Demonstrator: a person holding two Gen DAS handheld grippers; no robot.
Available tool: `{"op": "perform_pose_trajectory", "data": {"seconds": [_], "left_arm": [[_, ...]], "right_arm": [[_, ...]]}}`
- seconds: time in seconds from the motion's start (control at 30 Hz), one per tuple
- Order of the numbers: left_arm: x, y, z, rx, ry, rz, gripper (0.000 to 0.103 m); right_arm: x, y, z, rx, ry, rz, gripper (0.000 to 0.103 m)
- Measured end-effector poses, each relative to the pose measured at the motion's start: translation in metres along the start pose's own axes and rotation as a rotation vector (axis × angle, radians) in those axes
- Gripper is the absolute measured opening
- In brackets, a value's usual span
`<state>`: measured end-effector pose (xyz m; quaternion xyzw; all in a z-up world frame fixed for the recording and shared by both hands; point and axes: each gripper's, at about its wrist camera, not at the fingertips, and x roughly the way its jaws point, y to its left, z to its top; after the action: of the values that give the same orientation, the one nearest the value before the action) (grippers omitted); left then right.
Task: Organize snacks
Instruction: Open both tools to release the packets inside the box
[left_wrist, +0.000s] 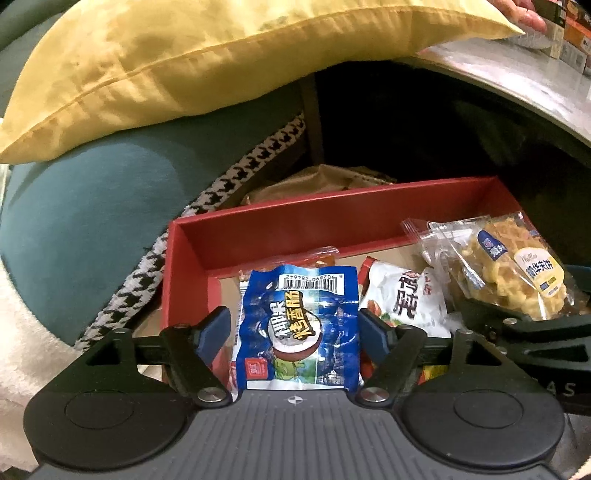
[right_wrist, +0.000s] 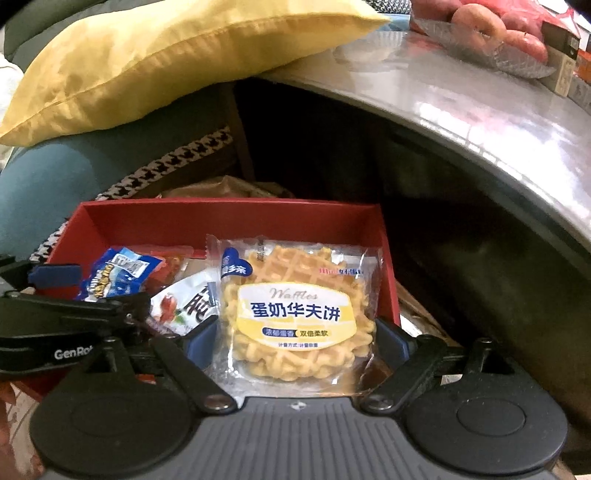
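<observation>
My left gripper (left_wrist: 295, 325) is shut on a blue sausage snack packet (left_wrist: 299, 332), held at the near edge of an open red box (left_wrist: 332, 214). My right gripper (right_wrist: 295, 336) is shut on a clear waffle packet (right_wrist: 295, 314), held over the right part of the same red box (right_wrist: 229, 214). The waffle packet (left_wrist: 509, 273) and the right gripper show at the right in the left wrist view. A white snack packet (left_wrist: 406, 299) with red print lies in the box between them; it also shows in the right wrist view (right_wrist: 188, 306). The blue packet (right_wrist: 118, 277) sits left there.
A yellow cushion (left_wrist: 184, 66) rests on a teal sofa (left_wrist: 92, 206) behind the box. A houndstooth cloth (left_wrist: 155, 273) lies left of the box. A grey round tabletop (right_wrist: 480, 110) with a tray of red fruit (right_wrist: 495, 29) overhangs at the right. Brown paper (left_wrist: 332, 181) lies behind the box.
</observation>
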<state>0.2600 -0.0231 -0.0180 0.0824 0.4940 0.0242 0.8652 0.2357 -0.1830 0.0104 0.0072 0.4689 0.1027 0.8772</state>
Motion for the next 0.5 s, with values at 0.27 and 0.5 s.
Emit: {"op": "perform_pose_trajectory", "data": {"seconds": [0.27,0.5], "left_arm": [[-0.025,0.001,-0.003,0.0,-0.034,-0.007,0.084],[-0.046,0.002,-0.01,0.003,-0.056,-0.023,0.085]], "right_arm": [[-0.032,0.001,0.0,0.026,-0.023,-0.009,0.084],[-0.057,0.007,-0.005,0.032,-0.043,-0.015,0.084]]}}
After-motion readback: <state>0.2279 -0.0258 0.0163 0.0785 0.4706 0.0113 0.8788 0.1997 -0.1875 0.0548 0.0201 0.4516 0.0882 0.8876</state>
